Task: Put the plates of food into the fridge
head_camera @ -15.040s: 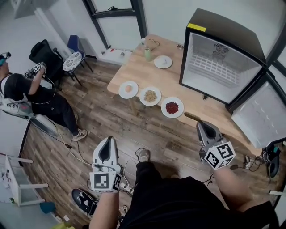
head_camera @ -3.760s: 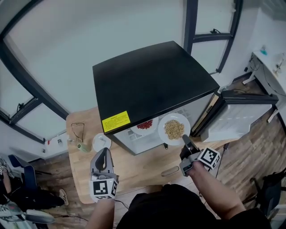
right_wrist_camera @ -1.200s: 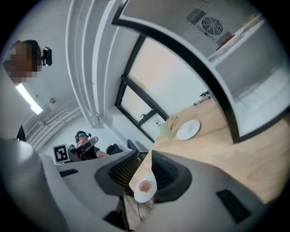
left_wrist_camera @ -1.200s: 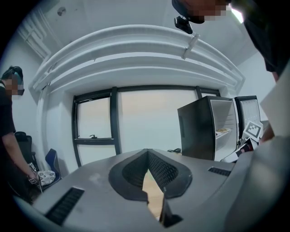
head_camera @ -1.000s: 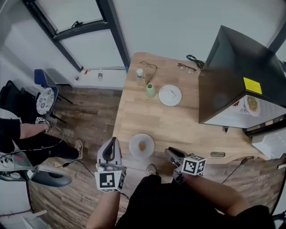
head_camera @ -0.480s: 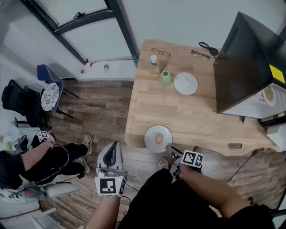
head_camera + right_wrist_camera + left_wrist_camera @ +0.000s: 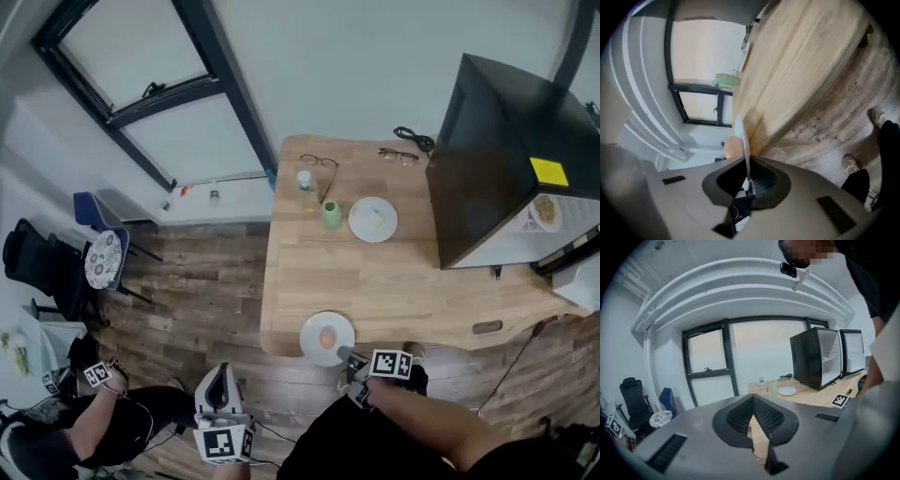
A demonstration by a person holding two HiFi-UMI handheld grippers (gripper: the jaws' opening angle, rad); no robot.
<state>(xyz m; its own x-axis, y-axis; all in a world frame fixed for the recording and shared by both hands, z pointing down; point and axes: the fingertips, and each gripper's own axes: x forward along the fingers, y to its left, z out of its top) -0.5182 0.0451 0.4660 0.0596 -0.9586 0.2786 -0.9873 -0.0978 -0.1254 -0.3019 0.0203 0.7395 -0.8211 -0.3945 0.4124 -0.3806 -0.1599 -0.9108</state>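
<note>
Now right gripper (image 7: 345, 356) jaws just closed on egg plate (image 7: 313, 330) rim; cup (image 7: 330, 216), second plate (image 7: 362, 226), fridge (image 7: 497, 159) beyond.

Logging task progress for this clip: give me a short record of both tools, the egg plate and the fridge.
Right tool: jaws have just been closing, now clamped on the near rim of the plate
Plate: at the table edge, egg on it, not yet lifted
Left tool: shut, empty, off the table
Fridge: open, a food plate inside
</note>
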